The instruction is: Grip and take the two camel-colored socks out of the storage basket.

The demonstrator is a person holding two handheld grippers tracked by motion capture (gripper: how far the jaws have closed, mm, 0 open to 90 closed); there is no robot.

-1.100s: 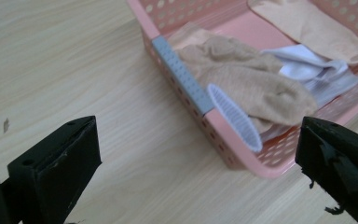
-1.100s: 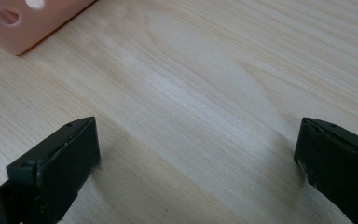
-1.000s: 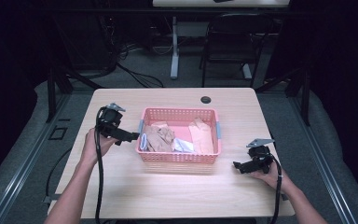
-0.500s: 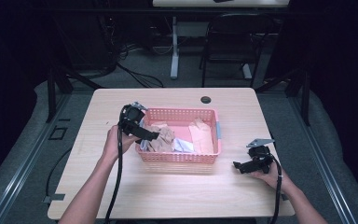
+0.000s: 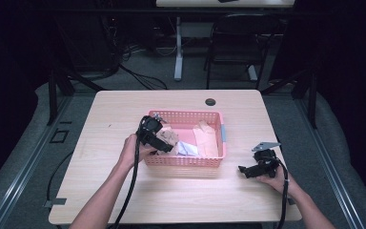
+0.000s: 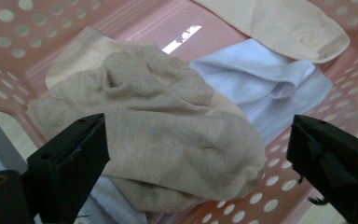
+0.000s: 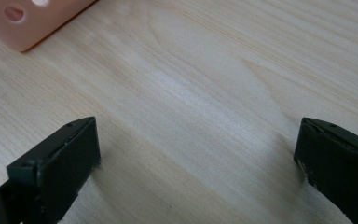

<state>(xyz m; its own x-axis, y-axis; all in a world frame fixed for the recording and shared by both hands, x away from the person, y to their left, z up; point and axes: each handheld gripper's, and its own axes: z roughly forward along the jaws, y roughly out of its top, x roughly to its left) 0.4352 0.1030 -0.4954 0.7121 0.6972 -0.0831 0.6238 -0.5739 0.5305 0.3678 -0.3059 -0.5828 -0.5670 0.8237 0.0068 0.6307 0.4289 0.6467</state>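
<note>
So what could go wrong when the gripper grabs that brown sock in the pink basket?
The left gripper, jaws just closing a little, straddles the crumpled beige knitted sock. It overlaps the white cloth sock, so the jaws might pinch both. A jaw could also catch the perforated pink plastic basket and drag it.

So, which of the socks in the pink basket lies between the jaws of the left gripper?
The tan sock, bunched on top at the basket's near side. The white sock lies beyond it, the cream sock farther still.
</note>
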